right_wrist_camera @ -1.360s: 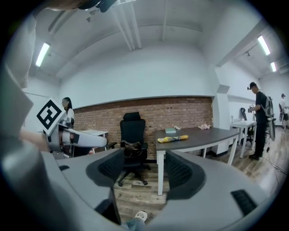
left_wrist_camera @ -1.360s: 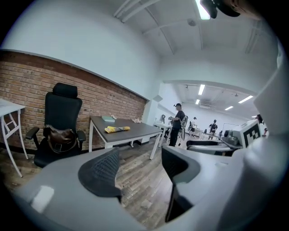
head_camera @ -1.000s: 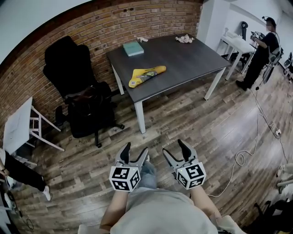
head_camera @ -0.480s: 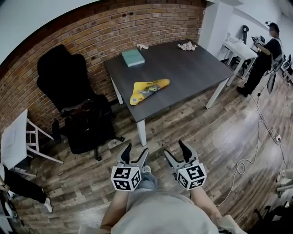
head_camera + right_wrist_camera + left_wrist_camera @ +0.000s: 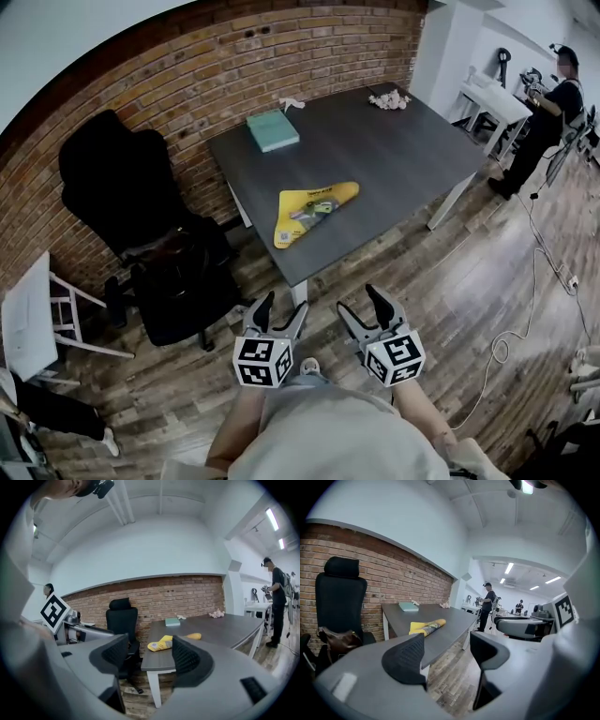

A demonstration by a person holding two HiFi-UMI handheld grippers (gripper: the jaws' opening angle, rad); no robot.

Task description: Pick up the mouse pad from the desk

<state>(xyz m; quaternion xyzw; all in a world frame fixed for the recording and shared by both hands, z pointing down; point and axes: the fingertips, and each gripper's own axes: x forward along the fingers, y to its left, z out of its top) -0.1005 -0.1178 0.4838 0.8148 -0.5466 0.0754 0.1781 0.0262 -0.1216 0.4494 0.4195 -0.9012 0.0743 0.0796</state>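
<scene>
approach, short of bench [image 5: 394, 150] | left hand-held gripper [image 5: 284, 302] spread, empty | right hand-held gripper [image 5: 356, 300] closing on nothing | risk: narrowed jaws skid off thin yellow pad [image 5: 314, 208]

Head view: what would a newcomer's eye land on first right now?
The yellow mouse pad stands out, lying near the front corner of the dark desk, with a teal book back by the brick wall. At the bottom of the frame, short of the desk, the left gripper is open and empty, and the right gripper is closing its jaws with nothing between them.
</scene>
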